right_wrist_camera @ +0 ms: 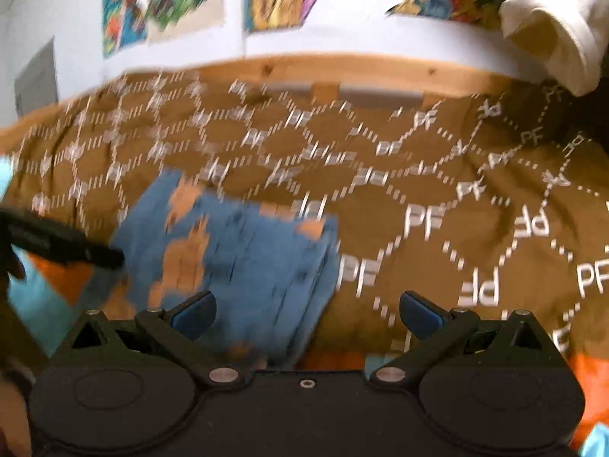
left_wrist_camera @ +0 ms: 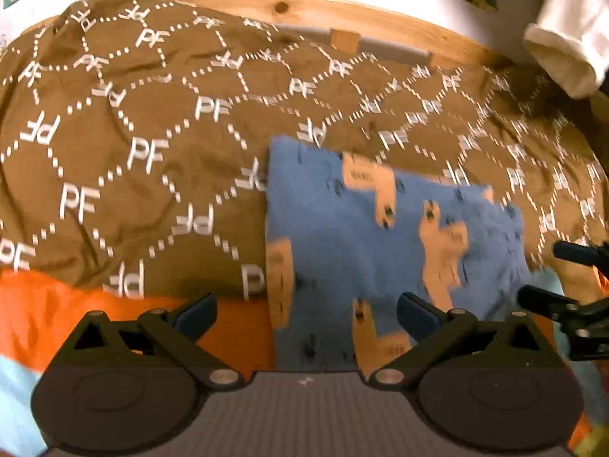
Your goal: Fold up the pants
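Left gripper point(left_wrist_camera: 306, 314) is nearest the lens: fingers point(left_wrist_camera: 198, 314) spread wide, nothing between them, hovering over the near edge of the pants point(left_wrist_camera: 380, 243). Right gripper point(right_wrist_camera: 307, 314) is the same, fingers point(right_wrist_camera: 420, 314) wide apart and empty, sitting over the pants' right edge.

Pants point(right_wrist_camera: 243, 259): blue with tan llama print, folded into a compact rectangle, stacked layers visible along the right edge in the right wrist view. They lie flat on the brown bedspread point(left_wrist_camera: 133, 144) with white "PF" lettering and dotted hexagons.

Relative to the pants:
- orange fabric point(left_wrist_camera: 45, 304) on the near side, running under their near edge
- wooden bed frame point(left_wrist_camera: 380, 19) on the far side, white wall behind it
- colourful posters point(right_wrist_camera: 160, 0) on that wall
- white cloth point(left_wrist_camera: 567, 49) hanging at the far right

Right gripper's black fingers also show just right of the pants in the left wrist view. Both views are motion-blurred.
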